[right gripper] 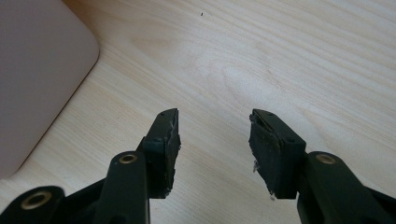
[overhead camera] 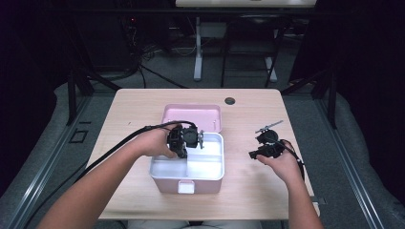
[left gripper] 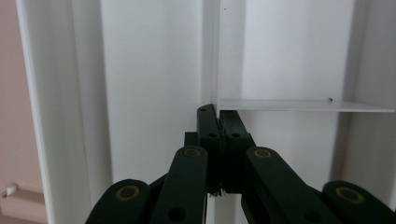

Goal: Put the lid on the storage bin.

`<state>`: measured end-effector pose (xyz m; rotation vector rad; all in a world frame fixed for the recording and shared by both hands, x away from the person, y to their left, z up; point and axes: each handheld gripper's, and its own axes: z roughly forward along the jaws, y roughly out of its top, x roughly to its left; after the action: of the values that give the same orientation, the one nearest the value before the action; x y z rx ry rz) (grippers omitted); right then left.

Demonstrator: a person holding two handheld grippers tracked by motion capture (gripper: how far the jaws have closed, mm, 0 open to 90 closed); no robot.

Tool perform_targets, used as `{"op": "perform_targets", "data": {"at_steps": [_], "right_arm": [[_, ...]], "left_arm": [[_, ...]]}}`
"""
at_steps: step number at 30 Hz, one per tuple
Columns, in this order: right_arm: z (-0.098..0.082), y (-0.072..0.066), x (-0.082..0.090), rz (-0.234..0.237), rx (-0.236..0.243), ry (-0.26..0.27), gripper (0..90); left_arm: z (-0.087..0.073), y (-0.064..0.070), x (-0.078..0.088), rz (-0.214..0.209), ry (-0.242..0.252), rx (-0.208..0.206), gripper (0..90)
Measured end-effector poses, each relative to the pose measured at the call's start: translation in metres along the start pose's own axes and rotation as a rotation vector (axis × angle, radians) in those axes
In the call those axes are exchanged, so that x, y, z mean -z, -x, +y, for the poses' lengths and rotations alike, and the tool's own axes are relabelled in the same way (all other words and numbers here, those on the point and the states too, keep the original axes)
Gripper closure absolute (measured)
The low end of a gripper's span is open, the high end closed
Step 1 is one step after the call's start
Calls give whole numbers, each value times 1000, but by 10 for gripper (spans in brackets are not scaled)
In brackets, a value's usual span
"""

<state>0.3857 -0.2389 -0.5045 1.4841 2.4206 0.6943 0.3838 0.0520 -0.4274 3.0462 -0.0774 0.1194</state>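
One pink box sits mid-tabletop, its white tray split by thin dividers into compartments; the left gripper and hand cover the tray's upper left, so the count of compartments cannot be told. One pink lid lies flat just behind the box, its front edge hidden by the gripper. In the left gripper view the jaws are pressed together on the upright divider where it meets the cross divider. The right gripper is held over bare tabletop to the right of the box, jaws apart and holding nothing; a rounded pink corner, cut off at the frame edge, lies to their left.
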Motion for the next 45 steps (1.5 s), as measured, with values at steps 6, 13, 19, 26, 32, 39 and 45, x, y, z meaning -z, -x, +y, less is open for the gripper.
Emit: {"op": "perform_targets", "data": {"at_steps": [6,13,19,26,32,39,45], "right_arm": [[0,0,0,3,-1,4,520],[0,0,0,1,0,8,519],[0,0,0,-4,3,5,519],[0,-1,-1,-1,3,7,519],[0,-1,-3,-2,0,-2,519],[0,-1,-4,-8,3,-4,519],[1,-1,-4,-7,4,6,519]], "left_arm": [[-1,0,-2,-16,-13,26,888],[-6,-3,-6,-35,18,83,875],[-16,-5,-6,-52,3,134,834],[-33,-6,-3,-58,13,169,817],[-48,-6,-5,-67,22,203,799],[-60,-4,-6,-66,60,225,792],[-69,-3,-5,-61,95,237,784]]}}
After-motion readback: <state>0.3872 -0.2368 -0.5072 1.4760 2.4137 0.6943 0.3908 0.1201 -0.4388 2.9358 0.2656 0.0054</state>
